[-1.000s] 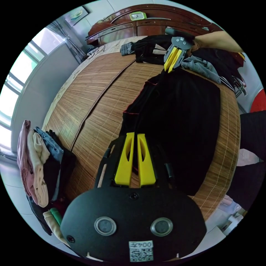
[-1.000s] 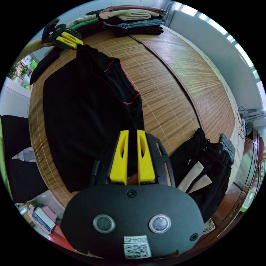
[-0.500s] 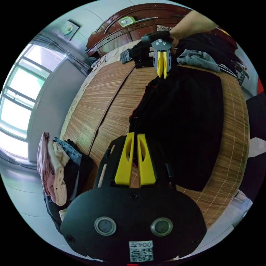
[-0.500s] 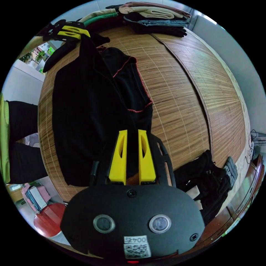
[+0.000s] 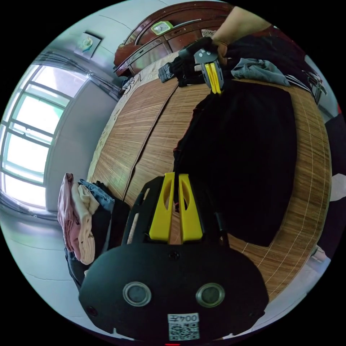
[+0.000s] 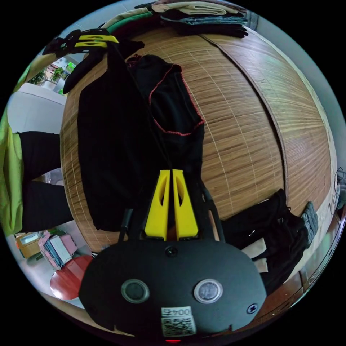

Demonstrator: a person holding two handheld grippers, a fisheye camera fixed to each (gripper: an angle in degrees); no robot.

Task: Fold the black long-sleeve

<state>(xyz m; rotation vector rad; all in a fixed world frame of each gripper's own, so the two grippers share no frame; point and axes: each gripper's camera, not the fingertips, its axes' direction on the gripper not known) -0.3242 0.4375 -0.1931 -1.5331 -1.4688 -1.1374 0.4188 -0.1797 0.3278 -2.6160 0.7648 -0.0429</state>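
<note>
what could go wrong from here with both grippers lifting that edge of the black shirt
1. The left gripper and right gripper each pinch only a thin bit of the black long-sleeve's edge; the fabric may slip out mid-fold.
2. The part with the red-stitched hem is bunched beside the body on the bamboo mat; folding over it may trap creases.
3. The loose dark clothes lie near the right gripper and might snag.

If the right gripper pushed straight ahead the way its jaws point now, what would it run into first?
The right gripper is already clamped on the black long-sleeve, so it would push into that garment's raised fold first. Farther along the line sits the left gripper, though depth is hard to judge.
</note>
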